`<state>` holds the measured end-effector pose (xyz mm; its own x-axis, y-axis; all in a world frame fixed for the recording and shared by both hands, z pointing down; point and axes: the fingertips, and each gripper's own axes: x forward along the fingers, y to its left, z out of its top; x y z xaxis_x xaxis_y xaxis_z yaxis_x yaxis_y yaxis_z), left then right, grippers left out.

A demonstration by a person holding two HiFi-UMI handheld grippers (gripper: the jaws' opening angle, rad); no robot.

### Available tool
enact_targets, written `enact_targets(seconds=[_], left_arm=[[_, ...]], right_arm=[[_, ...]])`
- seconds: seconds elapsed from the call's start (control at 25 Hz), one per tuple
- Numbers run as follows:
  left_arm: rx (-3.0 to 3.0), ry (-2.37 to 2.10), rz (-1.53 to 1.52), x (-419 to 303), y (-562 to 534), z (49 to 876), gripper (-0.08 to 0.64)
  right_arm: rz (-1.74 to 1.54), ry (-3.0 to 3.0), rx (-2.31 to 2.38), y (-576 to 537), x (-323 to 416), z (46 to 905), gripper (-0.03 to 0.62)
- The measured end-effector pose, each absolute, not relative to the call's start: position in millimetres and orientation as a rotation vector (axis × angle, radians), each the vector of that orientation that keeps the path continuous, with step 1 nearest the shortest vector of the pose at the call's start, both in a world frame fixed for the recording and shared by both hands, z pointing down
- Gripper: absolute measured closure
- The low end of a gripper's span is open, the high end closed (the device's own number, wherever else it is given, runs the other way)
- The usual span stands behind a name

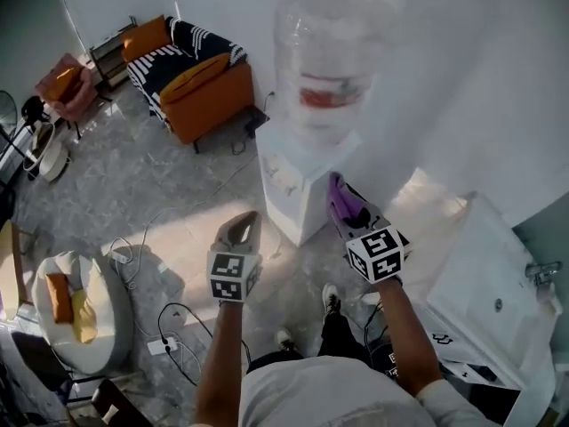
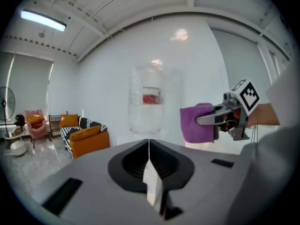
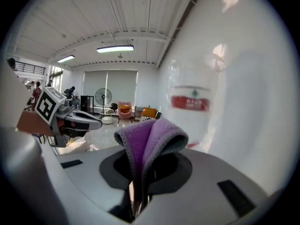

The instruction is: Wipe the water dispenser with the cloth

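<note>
Well, the person stands facing the dispenser (image 1: 298, 189), a white cabinet in the middle of the head view. A clear bottle (image 1: 327, 56) sits on top of it, against the white wall.

The right tool (image 1: 347, 213), just right of centre, has its jaws pinched on the cloth (image 1: 340, 201), a purple folded one. In the right gripper view the cloth (image 3: 150, 139) bulges up out of the closed jaws, with the bottle's red label (image 3: 191, 103) beyond it at the right. The cloth is close by the dispenser's right-hand side, but I can't tell if it touches.

The left tool (image 1: 240, 229) hangs lower left of the dispenser, apart from it. The left gripper view shows its jaws pressed together with nothing between them. That view looks toward the bottle (image 2: 149, 100), with the cloth (image 2: 197, 123) to its right.

An orange sofa (image 1: 191, 83) stands in the upper left of the head view, and cables (image 1: 173, 323) trail across the floor at the lower left.
</note>
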<state>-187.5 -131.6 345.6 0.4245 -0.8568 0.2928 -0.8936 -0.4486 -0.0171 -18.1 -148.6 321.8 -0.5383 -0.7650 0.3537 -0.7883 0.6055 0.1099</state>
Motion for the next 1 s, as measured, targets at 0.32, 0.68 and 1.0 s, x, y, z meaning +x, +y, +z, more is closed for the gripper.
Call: enact_targets(seconds=[0.32,0.68,1.0], left_arm=[[2.709,-1.704,0.271,-218.0,-122.9,214.5,0.543],[2.83,-1.867,0.206,-241.4,-84.6,133.2,0.543],[2.844,-1.907,0.231,-247.4,-65.6,117.9,0.541]], right_arm=[[-0.166,-2.593,1.298,-133.8,-44.0,196.7,0.537],[-0.392,-2.651,1.234,-105.5,-77.1,129.7,0.537],[-0.447,-2.626,1.16,-95.3,-89.9,124.9,0.537]])
